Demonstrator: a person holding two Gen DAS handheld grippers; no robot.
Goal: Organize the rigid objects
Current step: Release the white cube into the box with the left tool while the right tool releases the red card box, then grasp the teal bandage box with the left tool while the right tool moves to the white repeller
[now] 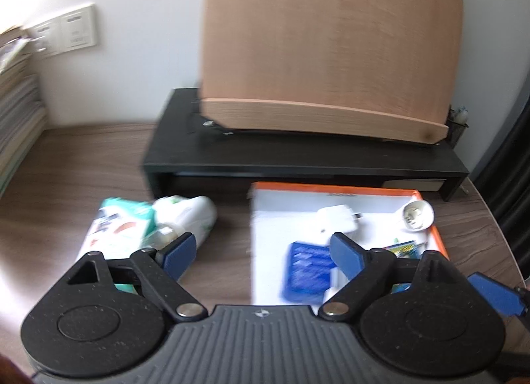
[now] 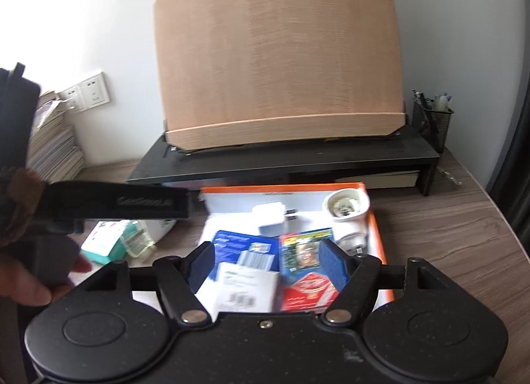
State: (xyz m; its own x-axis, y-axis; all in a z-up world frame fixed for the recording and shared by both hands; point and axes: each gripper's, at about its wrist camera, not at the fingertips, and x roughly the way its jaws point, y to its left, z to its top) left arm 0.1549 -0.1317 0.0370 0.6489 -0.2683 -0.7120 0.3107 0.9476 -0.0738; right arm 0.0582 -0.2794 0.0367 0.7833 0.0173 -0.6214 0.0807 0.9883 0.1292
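My L gripper (image 1: 261,251) is spread wide, empty, hovering over the desk (image 1: 66,165) btwn the white bottle (image 1: 188,215) and the orange-rimmed tray (image 1: 440,241). R gripper (image 2: 268,261) is wide too, above the tray w/ charger plug (image 2: 273,218), lamp socket (image 2: 346,210), blue pack (image 2: 238,245), red card pack (image 2: 308,288) inside.
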